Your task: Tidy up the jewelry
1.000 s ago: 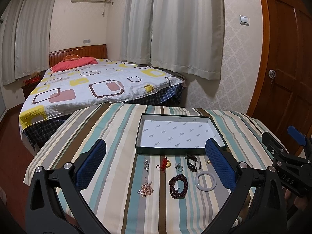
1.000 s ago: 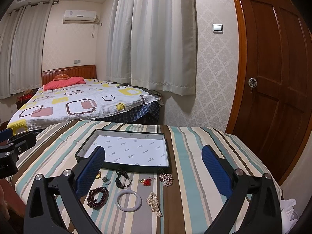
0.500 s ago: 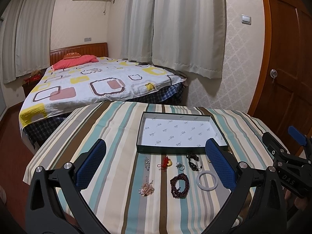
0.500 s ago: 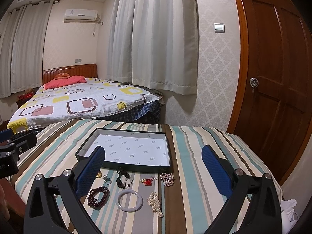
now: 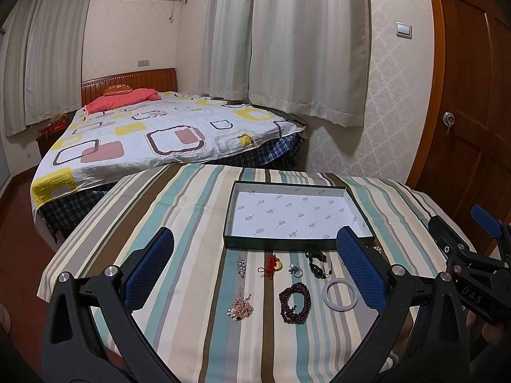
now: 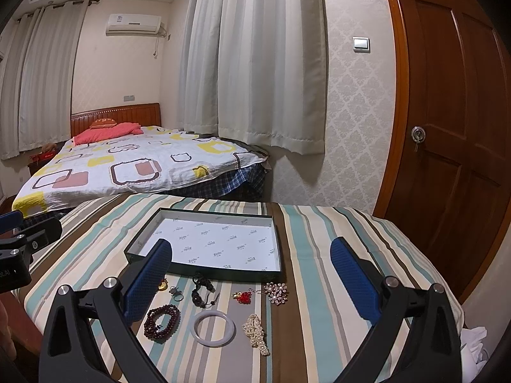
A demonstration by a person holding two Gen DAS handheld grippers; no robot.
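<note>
A dark shallow box [image 5: 297, 247] [image 6: 204, 269] with white lining sits on the striped tablecloth. In front of it lie jewelry pieces: a white bangle [image 5: 339, 291] [image 6: 212, 324], a dark red bead bracelet [image 5: 294, 297] [image 6: 161, 317], a black cord bracelet [image 5: 316, 261] [image 6: 202, 291], a red knot charm [image 5: 272, 265] [image 6: 242, 296], a ring [image 5: 295, 269], a rhinestone brooch [image 6: 275, 292] and a pearl piece [image 6: 255, 328]. My left gripper [image 5: 255, 271] and right gripper [image 6: 252, 281] are both open and empty, held above the jewelry.
The striped tablecloth [image 5: 179, 210] covers a table whose edges fall away left and right. A bed [image 5: 153, 137] stands behind it. A wooden door [image 6: 453, 146] is at the right. Curtains hang behind.
Both grippers have tilted down and eased slightly toward the table; the jewelry and box sit a little higher in each view. Nothing was taken hold of.
</note>
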